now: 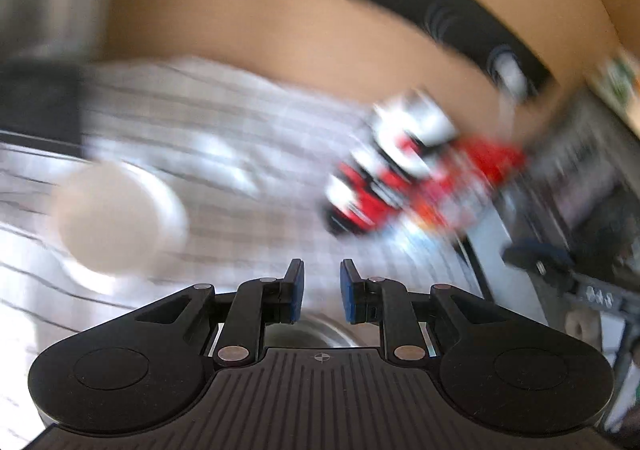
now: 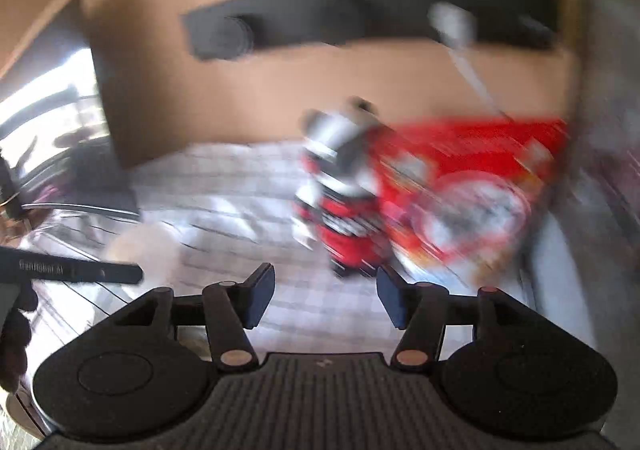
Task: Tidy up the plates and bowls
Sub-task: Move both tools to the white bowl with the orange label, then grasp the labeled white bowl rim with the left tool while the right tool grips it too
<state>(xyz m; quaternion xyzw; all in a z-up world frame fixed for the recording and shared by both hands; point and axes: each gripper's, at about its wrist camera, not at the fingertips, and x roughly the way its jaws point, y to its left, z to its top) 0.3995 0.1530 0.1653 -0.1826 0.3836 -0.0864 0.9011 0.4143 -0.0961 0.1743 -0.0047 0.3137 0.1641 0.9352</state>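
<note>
Both views are smeared by motion. A pale cream bowl (image 1: 108,217) sits inside a white rim, perhaps a plate (image 1: 172,205), on the left of a checked cloth (image 1: 240,121). My left gripper (image 1: 322,290) hangs above and right of it, its blue pads nearly together with nothing in the narrow gap. The same bowl (image 2: 148,246) shows faintly in the right wrist view, left of my right gripper (image 2: 326,296), which stands open with only cloth behind its fingers. A black bar of the left tool (image 2: 80,274) crosses in front of the bowl.
Red and white containers (image 1: 384,169) and a red packet (image 2: 472,185) stand at the cloth's right end. A black rail with knobs (image 2: 360,21) hangs on the tan wall. Ridged shiny metal (image 1: 24,185) lies at the left; a dark-gloved hand (image 2: 16,330) is at the frame edge.
</note>
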